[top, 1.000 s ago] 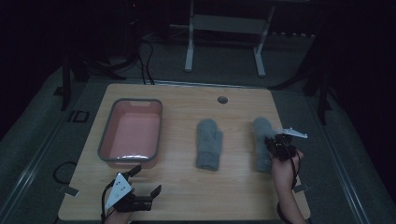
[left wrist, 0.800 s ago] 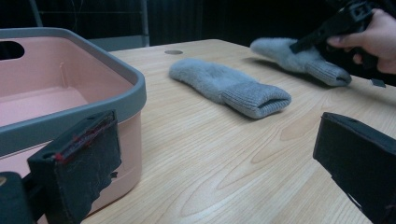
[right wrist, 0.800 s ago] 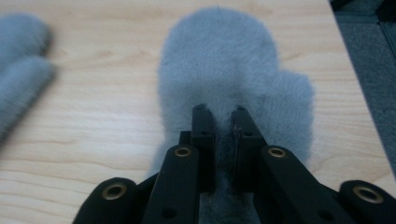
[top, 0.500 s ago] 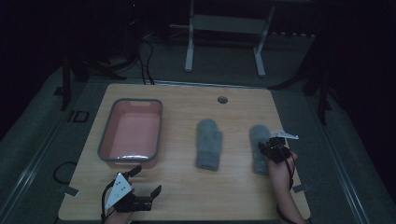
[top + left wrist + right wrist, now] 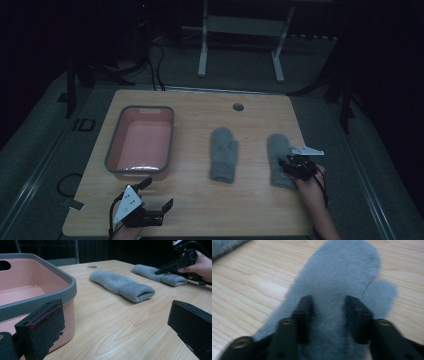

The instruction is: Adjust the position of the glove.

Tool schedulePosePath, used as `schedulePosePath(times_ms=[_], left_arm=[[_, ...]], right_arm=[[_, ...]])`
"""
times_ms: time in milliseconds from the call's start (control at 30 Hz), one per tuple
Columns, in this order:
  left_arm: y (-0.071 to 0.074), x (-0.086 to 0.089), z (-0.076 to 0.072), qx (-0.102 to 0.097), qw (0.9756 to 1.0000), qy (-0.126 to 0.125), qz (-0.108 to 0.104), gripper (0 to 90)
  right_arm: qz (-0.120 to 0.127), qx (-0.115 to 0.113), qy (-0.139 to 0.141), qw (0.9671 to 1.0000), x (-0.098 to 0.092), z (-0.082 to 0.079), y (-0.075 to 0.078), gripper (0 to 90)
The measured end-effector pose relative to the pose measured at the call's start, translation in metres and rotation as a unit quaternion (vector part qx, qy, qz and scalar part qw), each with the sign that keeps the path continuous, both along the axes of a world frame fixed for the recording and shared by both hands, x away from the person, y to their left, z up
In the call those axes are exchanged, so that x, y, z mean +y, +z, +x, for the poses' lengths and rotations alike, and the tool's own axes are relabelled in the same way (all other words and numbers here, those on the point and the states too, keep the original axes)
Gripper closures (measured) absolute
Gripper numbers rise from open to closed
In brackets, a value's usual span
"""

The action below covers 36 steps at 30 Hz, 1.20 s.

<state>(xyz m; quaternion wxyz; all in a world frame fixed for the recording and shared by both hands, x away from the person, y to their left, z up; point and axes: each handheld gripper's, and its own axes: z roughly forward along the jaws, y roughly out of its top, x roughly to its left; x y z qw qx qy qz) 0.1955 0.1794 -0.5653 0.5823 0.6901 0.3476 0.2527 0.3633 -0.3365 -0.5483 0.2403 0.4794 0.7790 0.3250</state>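
On the wooden table (image 5: 200, 205), a pink basin (image 5: 141, 142) with grey rim sits toward the left edge; two grey mittens lie apart to its right. Middle mitten (image 5: 223, 161) rests free, bare wood on every side. Right mitten (image 5: 279, 160) lies near the table's right edge; the right gripper (image 5: 290, 167) presses down on it, jaws narrowed with a ridge of fabric between them. Left gripper (image 5: 156, 200) hovers near the front edge, just before the basin, jaws wide and empty, with open tabletop ahead.
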Motion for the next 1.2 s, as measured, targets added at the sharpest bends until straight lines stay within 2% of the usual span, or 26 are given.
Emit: schedulePosePath(times_ms=[67, 200, 267, 333, 500, 667, 800, 967, 1200], left_arm=[[0.000, 0.000, 0.000, -0.001, 1.0000, 0.000, 0.001, 1.3], [0.000, 0.000, 0.000, 0.000, 1.0000, 0.000, 0.003, 1.3], [0.000, 0.000, 0.000, -0.001, 1.0000, 0.001, 0.001, 1.3], [0.000, 0.000, 0.000, -0.001, 1.0000, 0.001, 0.001, 1.3], [0.000, 0.000, 0.000, -0.002, 1.0000, 0.001, 0.002, 1.3], [0.001, 0.000, 0.000, -0.002, 1.0000, 0.001, 0.003, 1.3], [0.001, 0.000, -0.001, -0.004, 1.0000, 0.001, 0.003, 1.3], [0.002, 0.001, -0.001, -0.005, 1.0000, 0.002, 0.000, 1.3], [0.002, 0.002, -0.002, -0.007, 1.0000, 0.001, -0.001, 1.3]], right_arm=[[0.026, 0.003, -0.024, 0.9994, 0.002, -0.002, -0.002, 71.4], [0.025, 0.003, -0.053, 0.9982, 0.008, -0.004, 0.001, 82.4], [0.020, -0.004, -0.066, 0.9976, 0.013, -0.006, 0.007, 84.0], [0.039, -0.006, -0.076, 0.9963, 0.018, -0.009, 0.015, 84.6], [0.065, -0.030, -0.089, 0.9935, 0.036, -0.016, 0.041, 84.7], [0.085, -0.037, -0.096, 0.9911, 0.060, -0.015, 0.063, 84.7], [0.084, -0.039, -0.092, 0.9914, 0.088, -0.013, 0.074, 84.7], [0.103, -0.033, -0.080, 0.9909, 0.120, -0.007, 0.080, 84.7], [0.112, -0.020, -0.060, 0.9917, 0.162, -0.001, 0.080, 84.7]])
